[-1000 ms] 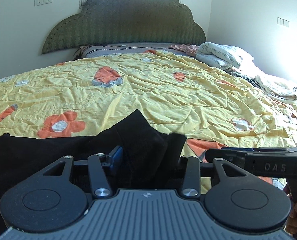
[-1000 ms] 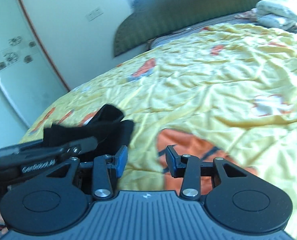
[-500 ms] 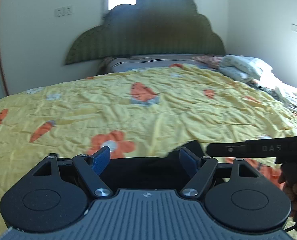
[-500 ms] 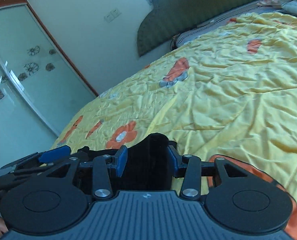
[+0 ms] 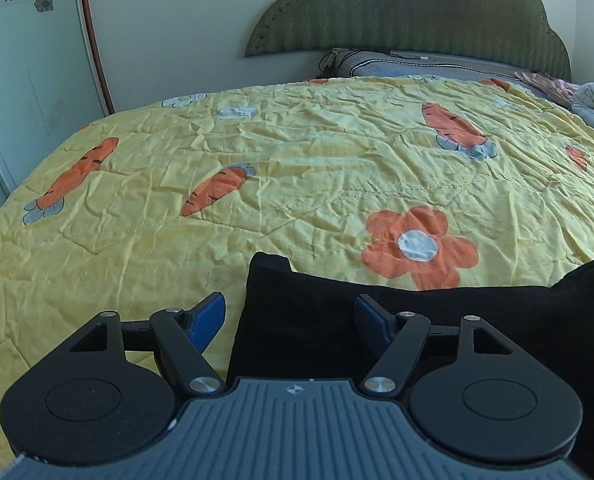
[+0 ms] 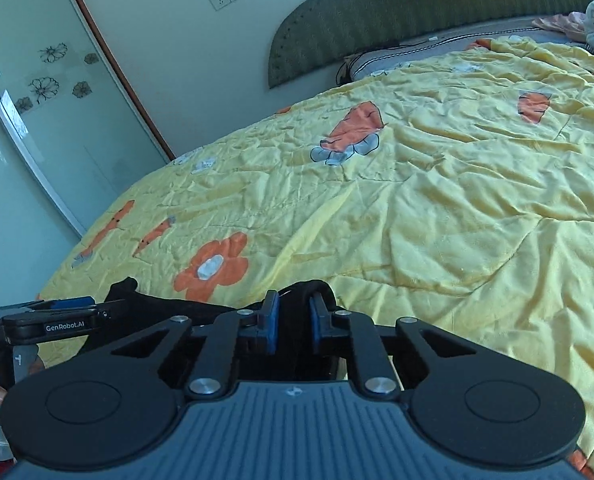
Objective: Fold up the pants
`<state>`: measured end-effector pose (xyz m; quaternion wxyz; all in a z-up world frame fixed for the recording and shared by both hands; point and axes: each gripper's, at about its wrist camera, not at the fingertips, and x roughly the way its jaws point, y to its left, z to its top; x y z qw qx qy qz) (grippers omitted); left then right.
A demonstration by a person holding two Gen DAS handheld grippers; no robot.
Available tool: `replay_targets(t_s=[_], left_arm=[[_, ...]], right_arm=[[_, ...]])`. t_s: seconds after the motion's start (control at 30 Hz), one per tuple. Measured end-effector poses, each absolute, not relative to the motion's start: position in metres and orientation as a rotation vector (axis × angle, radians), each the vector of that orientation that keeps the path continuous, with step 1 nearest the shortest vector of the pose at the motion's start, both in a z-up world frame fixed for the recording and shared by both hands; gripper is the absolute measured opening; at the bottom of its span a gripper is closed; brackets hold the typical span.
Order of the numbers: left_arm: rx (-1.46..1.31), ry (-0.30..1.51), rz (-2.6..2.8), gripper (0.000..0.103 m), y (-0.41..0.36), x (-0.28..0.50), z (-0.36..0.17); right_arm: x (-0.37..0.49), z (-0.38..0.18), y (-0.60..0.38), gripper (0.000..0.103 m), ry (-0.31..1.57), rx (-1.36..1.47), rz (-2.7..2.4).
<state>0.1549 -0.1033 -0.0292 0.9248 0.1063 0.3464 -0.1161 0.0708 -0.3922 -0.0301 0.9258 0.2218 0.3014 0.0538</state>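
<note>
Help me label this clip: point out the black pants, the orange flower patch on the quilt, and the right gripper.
black pants (image 5: pixel 317 320): left wrist view, flat cloth near its left edge.
orange flower patch (image 5: pixel 417 246): left wrist view, white centre.
right gripper (image 6: pixel 293 318): right wrist view, midway between the blue pads, which pinch the pants.

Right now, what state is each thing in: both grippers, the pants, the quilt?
left gripper: open, fingers astride the pants' corner, not pressing.
right gripper: just been closing, fingers pinching a raised fold of the pants.
pants: black, lying flat on the quilt, partly folded.
quilt: yellow, spread out, wrinkled.
</note>
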Motion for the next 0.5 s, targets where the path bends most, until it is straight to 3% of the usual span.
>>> replay_targets(t_s=[0.27, 0.5], left_arm=[[0.214, 0.697, -0.203, 0.075, -0.096, 0.145, -0.021], [0.178, 0.657, -0.244, 0.077, -0.081, 0.102, -0.008]], right_arm=[[0.041, -0.016, -0.388, 0.024, 0.564, 0.361, -0.012], [-0.029, -0.005, -0.383, 0.024, 0.545, 0.586, 0.215]])
